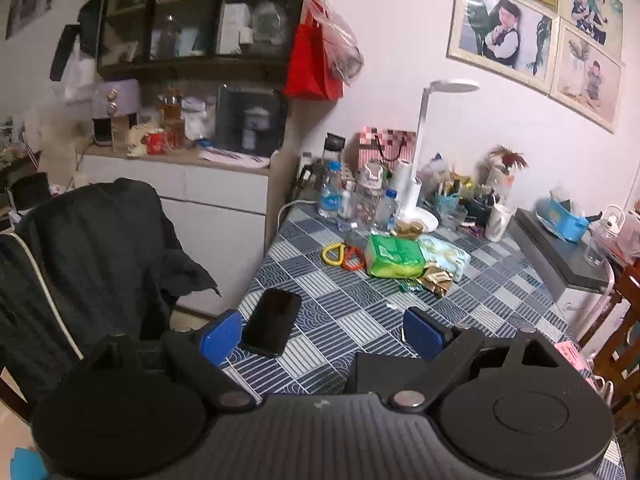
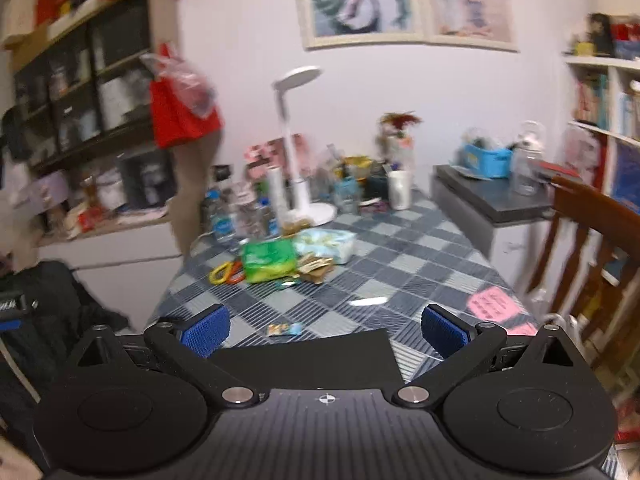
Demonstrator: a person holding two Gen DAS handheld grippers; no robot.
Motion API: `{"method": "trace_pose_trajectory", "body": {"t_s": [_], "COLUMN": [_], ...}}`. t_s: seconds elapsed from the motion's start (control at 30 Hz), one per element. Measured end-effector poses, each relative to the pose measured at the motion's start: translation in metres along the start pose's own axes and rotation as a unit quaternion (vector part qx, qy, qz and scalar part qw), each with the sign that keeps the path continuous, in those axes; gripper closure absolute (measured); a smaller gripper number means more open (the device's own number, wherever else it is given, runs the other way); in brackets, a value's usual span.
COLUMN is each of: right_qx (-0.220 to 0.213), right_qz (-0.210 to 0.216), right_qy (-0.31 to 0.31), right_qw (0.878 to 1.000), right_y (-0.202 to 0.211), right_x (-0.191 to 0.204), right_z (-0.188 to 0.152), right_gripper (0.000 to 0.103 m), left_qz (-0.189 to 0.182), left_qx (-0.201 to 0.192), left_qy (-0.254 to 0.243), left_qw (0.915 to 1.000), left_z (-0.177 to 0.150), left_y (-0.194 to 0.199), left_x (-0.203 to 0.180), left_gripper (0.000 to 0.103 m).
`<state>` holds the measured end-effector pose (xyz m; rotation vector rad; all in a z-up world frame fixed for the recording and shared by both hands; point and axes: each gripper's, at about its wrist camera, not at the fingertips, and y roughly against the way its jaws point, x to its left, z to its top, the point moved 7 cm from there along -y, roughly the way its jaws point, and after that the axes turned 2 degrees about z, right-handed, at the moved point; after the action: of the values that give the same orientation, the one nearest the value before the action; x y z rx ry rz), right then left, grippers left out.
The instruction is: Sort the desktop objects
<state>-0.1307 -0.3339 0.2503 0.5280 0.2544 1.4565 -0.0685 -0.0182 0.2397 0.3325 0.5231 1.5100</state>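
Observation:
A table with a blue checked cloth (image 1: 360, 312) holds a black phone (image 1: 272, 322) near its front left edge, yellow and orange rings (image 1: 344, 256), a green packet (image 1: 394, 256), a pale blue packet (image 1: 448, 256) and gold wrappers (image 1: 434, 280). My left gripper (image 1: 324, 336) is open and empty above the table's front, its left pad beside the phone. In the right wrist view my right gripper (image 2: 324, 330) is open and empty over a black flat object (image 2: 308, 356). A small candy wrapper (image 2: 285, 329) lies ahead, with the green packet (image 2: 270, 260) and rings (image 2: 226, 273) farther back.
Bottles (image 1: 332, 192), a white desk lamp (image 1: 420, 152), a white mug (image 1: 498, 222) and pen cups crowd the table's back. A chair draped in black cloth (image 1: 92, 248) stands left. A grey cabinet (image 2: 492, 200) and a wooden chair (image 2: 584, 240) stand right. A pink note (image 2: 494, 304) lies at front right.

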Motion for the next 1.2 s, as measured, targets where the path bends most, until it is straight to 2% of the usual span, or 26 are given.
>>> {"method": "trace_pose_trajectory", "body": {"t_s": [0.13,0.23,0.33,0.47,0.6,0.7,0.9,1.07,1.2], "right_qx": [0.019,0.020,0.017,0.013,0.030,0.026,0.029,0.043,0.055], "right_qz": [0.048,0.026,0.022,-0.022,-0.036,-0.045,-0.018,0.027,0.041], "right_qy": [0.017,0.009,-0.025,-0.032,-0.039,-0.033,-0.044,-0.073,-0.059], "right_qw": [0.999,0.999,0.999,0.999,0.998,0.998,0.998,0.996,0.996], "right_y": [-0.008,-0.018,-0.036,-0.073,-0.116,-0.141,-0.175,-0.193,-0.201], "right_x": [-0.003,-0.021,-0.048,-0.076,-0.088,-0.094,-0.099,-0.099,-0.094], "right_z": [0.003,0.008,0.006,-0.005,-0.027,-0.038,-0.049,-0.058,-0.067], "right_gripper": [0.000,0.000,0.000,0.000,0.000,0.000,0.000,0.000,0.000], "left_qz": [0.008,0.013,0.044,0.084,0.112,0.135,0.146,0.149,0.136], "left_qx": [-0.006,-0.025,-0.034,-0.027,-0.015,-0.009,0.011,0.014,0.018], "left_qy": [-0.005,-0.015,-0.015,-0.030,-0.023,-0.015,0.011,0.031,0.033], "left_qw": [0.9999,0.9995,0.9983,0.9956,0.9933,0.9907,0.9892,0.9882,0.9900], "left_z": [-0.005,-0.009,-0.014,-0.027,-0.044,-0.054,-0.069,-0.078,-0.086], "left_y": [0.008,0.009,-0.006,-0.044,-0.085,-0.111,-0.147,-0.157,-0.162], "left_x": [-0.004,-0.008,-0.009,-0.016,-0.021,-0.023,-0.023,-0.023,-0.028], "left_gripper": [0.000,0.000,0.000,0.000,0.000,0.000,0.000,0.000,0.000]}}
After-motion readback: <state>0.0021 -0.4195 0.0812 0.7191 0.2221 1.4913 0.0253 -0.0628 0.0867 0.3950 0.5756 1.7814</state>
